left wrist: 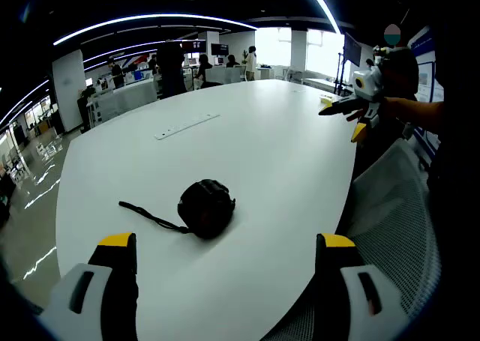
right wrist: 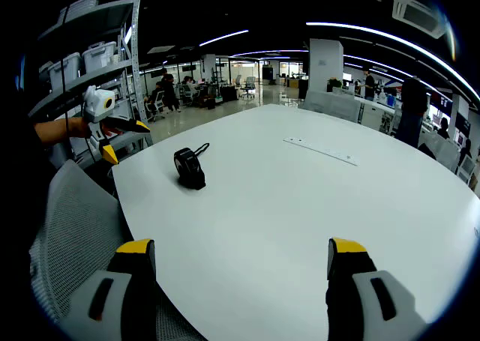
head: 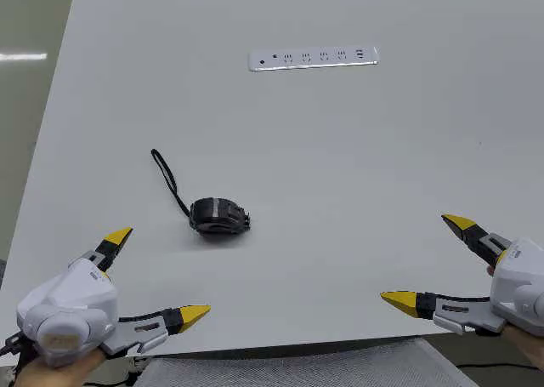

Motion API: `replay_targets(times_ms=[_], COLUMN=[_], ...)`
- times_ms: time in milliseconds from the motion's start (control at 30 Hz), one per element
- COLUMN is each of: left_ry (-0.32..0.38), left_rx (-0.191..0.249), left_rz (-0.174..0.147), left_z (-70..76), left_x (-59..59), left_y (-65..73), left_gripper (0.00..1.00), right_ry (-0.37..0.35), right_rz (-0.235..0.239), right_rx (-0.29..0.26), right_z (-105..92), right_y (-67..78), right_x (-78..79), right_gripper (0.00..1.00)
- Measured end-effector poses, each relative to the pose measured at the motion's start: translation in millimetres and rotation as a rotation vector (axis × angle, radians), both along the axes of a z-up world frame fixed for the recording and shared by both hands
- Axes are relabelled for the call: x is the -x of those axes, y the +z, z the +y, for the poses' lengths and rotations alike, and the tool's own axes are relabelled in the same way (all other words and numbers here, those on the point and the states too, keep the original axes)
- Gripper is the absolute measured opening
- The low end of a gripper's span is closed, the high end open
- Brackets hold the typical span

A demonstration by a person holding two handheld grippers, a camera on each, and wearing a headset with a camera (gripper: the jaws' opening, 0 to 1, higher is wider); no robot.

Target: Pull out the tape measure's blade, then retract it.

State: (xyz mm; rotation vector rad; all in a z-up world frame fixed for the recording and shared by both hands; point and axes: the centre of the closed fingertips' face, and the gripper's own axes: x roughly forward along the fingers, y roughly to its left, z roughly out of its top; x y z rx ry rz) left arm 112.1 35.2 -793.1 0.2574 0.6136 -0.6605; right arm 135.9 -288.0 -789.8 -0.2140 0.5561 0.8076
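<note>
Tape measure (head: 219,216) untouched, left gripper (head: 157,273), right gripper (head: 425,259) gaping

Open white table (head: 357,174) on every side of the tape measure (head: 218,216); power strip (head: 313,58) well beyond.

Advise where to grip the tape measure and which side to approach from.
Probably the compact black case of the tape measure, clamped across its body, not the thin strap. Come from the near side with the left gripper: it is open and nearest, and the strap trails off the case's far-left end, clear of that approach. Where the blade exits is too small to tell.
</note>
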Motion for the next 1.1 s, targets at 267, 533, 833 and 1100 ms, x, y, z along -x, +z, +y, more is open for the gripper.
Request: replay_targets(times_ms=[267, 533, 833, 1100], left_ry=[-0.005, -0.007, -0.012, -0.022], left_rx=[-0.003, -0.005, -0.012, -0.014], left_rz=[-0.001, -0.003, -0.001, 0.0], left_z=[-1.1, -1.2, -0.1, 0.6], left_x=[-0.4, -2.3, -5.5, -10.1], left_y=[-0.1, 0.5, -0.3, -1.7], left_gripper=[0.98, 0.97, 0.96, 0.95], right_ry=[0.002, 0.005, 0.016, 0.031], right_rz=[-0.004, -0.002, -0.003, -0.001], right_rx=[0.003, 0.004, 0.006, 0.009], right_z=[-0.5, -1.5, -1.6, 0.7], right_y=[-1.0, -1.7, -3.8, -5.8], right_x=[-0.4, -0.9, -3.6, -8.0], right_gripper=[0.96, 0.96, 0.94, 0.93])
